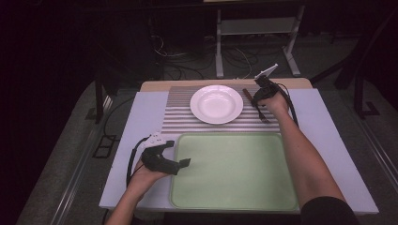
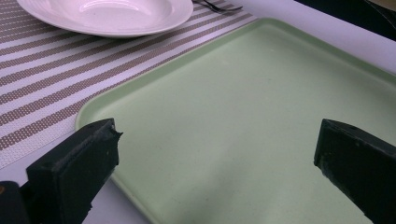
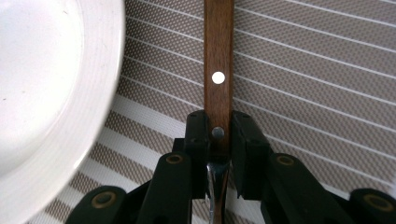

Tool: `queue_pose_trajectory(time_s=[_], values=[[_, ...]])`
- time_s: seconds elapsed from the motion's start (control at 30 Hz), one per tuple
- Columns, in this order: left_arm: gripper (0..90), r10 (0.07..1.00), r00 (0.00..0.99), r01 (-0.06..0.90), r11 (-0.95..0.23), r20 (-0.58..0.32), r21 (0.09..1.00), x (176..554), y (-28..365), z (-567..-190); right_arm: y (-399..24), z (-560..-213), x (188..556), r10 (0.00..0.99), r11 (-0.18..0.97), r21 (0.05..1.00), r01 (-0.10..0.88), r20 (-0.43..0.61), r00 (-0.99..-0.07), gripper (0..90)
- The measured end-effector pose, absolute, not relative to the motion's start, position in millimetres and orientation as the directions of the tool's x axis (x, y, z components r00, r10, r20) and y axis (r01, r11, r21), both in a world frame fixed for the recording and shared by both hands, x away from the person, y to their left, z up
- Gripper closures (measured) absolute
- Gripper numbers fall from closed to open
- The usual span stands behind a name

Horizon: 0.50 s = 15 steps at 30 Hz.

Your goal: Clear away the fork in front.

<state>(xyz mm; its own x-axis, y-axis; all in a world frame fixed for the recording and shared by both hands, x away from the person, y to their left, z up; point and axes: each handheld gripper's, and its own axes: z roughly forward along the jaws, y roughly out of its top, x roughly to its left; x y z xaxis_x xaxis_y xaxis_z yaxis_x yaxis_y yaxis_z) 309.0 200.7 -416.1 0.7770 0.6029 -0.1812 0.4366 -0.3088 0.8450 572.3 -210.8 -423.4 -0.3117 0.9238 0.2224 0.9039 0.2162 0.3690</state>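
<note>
Overhead, the white worktop (image 1: pixel 141 117) carries a striped placemat (image 1: pixel 178 117) at its far middle and a pale green tray (image 1: pixel 234 171) nearer the person. A white plate (image 1: pixel 216 104) sits on the placemat. The left tongs (image 1: pixel 184 162) rest at the tray's left edge, held in the left hand (image 1: pixel 145 176), their tips reaching just over the tray rim. The right tongs (image 1: pixel 258 99) are at the far right of the placemat, just right of the plate, gripped by the right hand (image 1: pixel 274 101). A fork (image 1: pixel 261 114) with a dark wooden handle lies along the mat there, its tines pointing toward the near side, by the tray's far edge.

Next, the left gripper view looks across the empty green tray (image 2: pixel 243 116) between two black jaws spread wide, so the left tongs (image 2: pixel 215 149) are released and grasp nothing. The striped placemat (image 2: pixel 42 84) runs along the left, the plate (image 2: pixel 107 16) sits at the top, and fork tines (image 2: pixel 219 6) show just beyond the plate's rim.

Finally, the right gripper view shows the right tongs (image 3: pixel 218 140) clenched on the fork's wooden handle (image 3: pixel 218 60), right at a metal rivet where wood meets the steel neck. The handle stretches away over the placemat (image 3: pixel 317 70), with the plate's rim (image 3: pixel 70 93) beside it to the left, not touching.
</note>
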Motion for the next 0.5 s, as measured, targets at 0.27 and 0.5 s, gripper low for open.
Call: queue_pose_trajectory(time_s=[0.27,0.5], values=[[0.0,0.605,0.775,0.437,-0.305,-0.182,0.846,309,201,-416,-236,-414,559,0.909,0.169,0.411,0.896,0.286,-0.302,77.2],[0.0,0.606,0.774,0.438,-0.307,-0.181,0.845,309,202,-416,-249,-398,544,0.888,0.155,0.472,0.868,0.319,-0.332,77.2]])
